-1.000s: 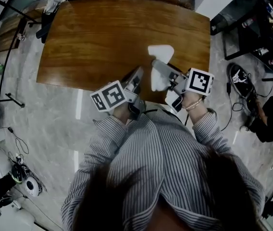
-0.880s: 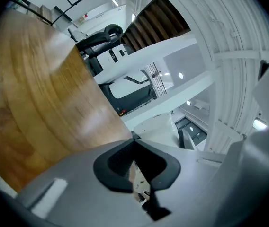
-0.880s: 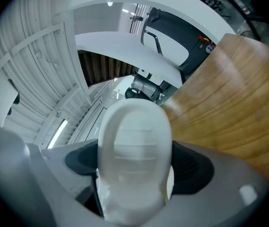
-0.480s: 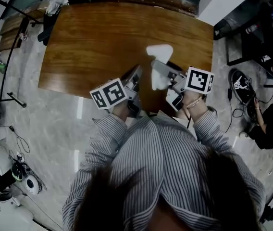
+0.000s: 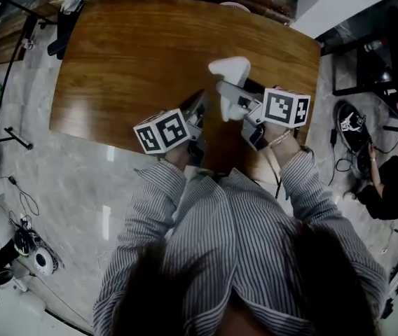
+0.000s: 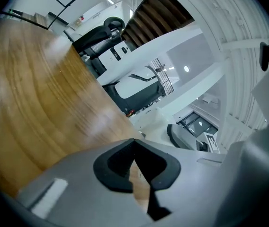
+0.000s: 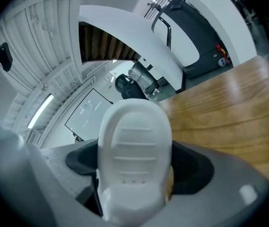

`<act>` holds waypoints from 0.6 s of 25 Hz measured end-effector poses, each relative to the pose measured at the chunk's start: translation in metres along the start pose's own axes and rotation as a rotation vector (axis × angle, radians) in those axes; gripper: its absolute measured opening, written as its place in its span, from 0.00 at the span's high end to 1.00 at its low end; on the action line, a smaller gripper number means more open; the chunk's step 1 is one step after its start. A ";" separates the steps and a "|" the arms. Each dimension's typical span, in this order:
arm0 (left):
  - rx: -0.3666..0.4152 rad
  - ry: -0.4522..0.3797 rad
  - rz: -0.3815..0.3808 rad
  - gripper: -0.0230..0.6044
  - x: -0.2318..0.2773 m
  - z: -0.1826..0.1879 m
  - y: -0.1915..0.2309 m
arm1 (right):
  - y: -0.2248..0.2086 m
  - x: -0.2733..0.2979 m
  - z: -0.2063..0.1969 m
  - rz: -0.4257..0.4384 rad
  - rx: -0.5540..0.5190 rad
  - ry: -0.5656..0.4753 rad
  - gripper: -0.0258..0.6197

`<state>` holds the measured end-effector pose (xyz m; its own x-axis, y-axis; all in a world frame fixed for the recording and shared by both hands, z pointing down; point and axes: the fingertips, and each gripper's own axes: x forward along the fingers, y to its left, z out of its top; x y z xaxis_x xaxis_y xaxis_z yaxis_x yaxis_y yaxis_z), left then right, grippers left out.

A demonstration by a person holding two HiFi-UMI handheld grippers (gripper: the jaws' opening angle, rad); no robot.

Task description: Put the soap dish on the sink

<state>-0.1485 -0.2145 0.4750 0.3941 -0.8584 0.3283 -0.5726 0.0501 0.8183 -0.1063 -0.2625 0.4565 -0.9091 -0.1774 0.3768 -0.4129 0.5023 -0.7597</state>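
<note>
The white ribbed soap dish [image 7: 134, 145] stands upright between the jaws of my right gripper [image 7: 137, 174], which is shut on it. In the head view the soap dish [image 5: 230, 68] hangs over the near right part of the wooden table [image 5: 136, 54], sticking out beyond the right gripper [image 5: 231, 93]. My left gripper [image 5: 197, 109] is just to its left, near the table's front edge. In the left gripper view the left gripper [image 6: 134, 144] has its black pads [image 6: 113, 167] closed together on nothing. No sink shows in any view.
A small pale round object [image 5: 235, 6] lies at the table's far edge. Marble floor surrounds the table, with cables and equipment [image 5: 17, 250] at left. At right are a black stand, shoes [image 5: 350, 117] and a seated person [image 5: 395, 180].
The right gripper has carried the soap dish a little farther out over the table. The left gripper has hardly moved.
</note>
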 end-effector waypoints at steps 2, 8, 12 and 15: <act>-0.005 0.016 0.012 0.97 0.006 0.001 0.010 | -0.005 0.010 -0.001 -0.016 -0.018 0.025 0.28; -0.015 0.039 0.060 0.97 0.021 -0.001 0.037 | -0.031 0.032 -0.005 -0.086 -0.136 0.091 0.28; -0.021 0.053 0.077 0.97 0.029 -0.008 0.052 | -0.056 0.043 -0.011 -0.175 -0.306 0.170 0.28; -0.031 0.062 0.091 0.97 0.030 -0.015 0.061 | -0.072 0.049 -0.018 -0.241 -0.431 0.227 0.28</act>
<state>-0.1612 -0.2296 0.5420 0.3858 -0.8166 0.4294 -0.5860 0.1426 0.7977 -0.1199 -0.2925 0.5390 -0.7372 -0.1666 0.6548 -0.5045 0.7803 -0.3695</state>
